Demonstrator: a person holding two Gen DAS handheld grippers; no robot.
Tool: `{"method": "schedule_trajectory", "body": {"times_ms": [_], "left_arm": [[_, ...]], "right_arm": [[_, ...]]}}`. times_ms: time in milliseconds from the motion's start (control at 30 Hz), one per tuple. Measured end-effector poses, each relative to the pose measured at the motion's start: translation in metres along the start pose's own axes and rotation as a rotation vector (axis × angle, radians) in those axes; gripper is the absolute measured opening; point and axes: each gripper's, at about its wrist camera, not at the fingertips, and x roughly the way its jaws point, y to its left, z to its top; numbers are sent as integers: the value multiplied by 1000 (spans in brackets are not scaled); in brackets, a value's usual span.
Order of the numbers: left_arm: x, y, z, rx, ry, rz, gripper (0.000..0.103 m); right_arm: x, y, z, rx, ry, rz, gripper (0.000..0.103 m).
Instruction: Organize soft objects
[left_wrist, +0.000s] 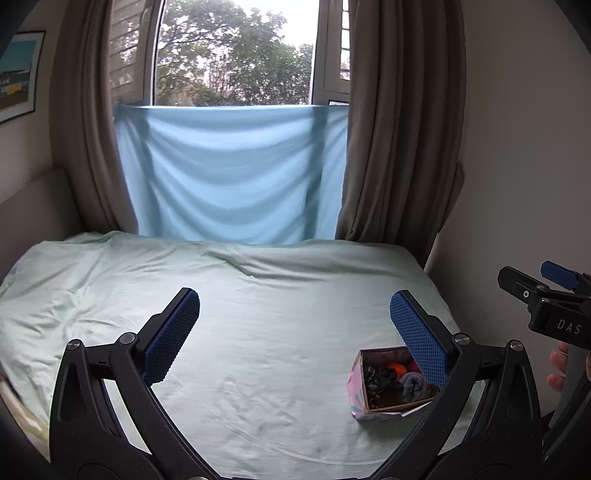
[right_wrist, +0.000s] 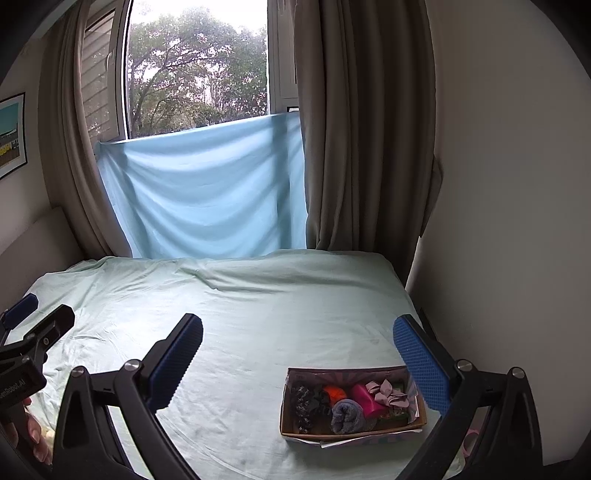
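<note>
Hiding the box's (left_wrist: 373, 397) far corner, left gripper (left_wrist: 295, 325) fingers spread wide; right gripper (right_wrist: 297, 349) likewise.

The bed (right_wrist: 258, 314) is covered in pale green cloth, matt and softly creased. On it sits a box (right_wrist: 419, 411) of brown cardboard, raw and dull inside, with printed pink and blue paper outside. In it lie soft things: a grey-blue rolled cloth (right_wrist: 345, 415) with a fuzzy nap, a smooth magenta piece (right_wrist: 364, 400), a mauve fabric bow (right_wrist: 388, 395) and a dark patterned fabric (right_wrist: 304, 404). The left hand-held gripper (left_wrist: 295, 325) and the right hand-held gripper (right_wrist: 297, 345) have matt black plastic frames, dull metal pivot pins and blue pads (right_wrist: 421, 362) with a rough, knobbly texture. A light blue sheet (left_wrist: 229, 173) hangs in smooth folds between heavy taupe woven curtains (left_wrist: 399, 129).
</note>
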Motion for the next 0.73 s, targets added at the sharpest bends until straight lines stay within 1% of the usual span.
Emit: {"method": "schedule_trajectory", "body": {"times_ms": [267, 400, 567, 733], "left_arm": [[0, -2, -1, 9, -11, 8, 103], [-1, -1, 0, -3, -24, 15, 103], [4, -2, 2, 2, -10, 35, 103], [10, 2, 0, -3, -7, 34, 103]], "right_arm": [[1, -1, 1, -2, -4, 2, 103], [3, -1, 1, -3, -7, 2, 103], [4, 0, 4, -10, -15, 4, 103], [12, 3, 4, -15, 0, 12, 103]]}}
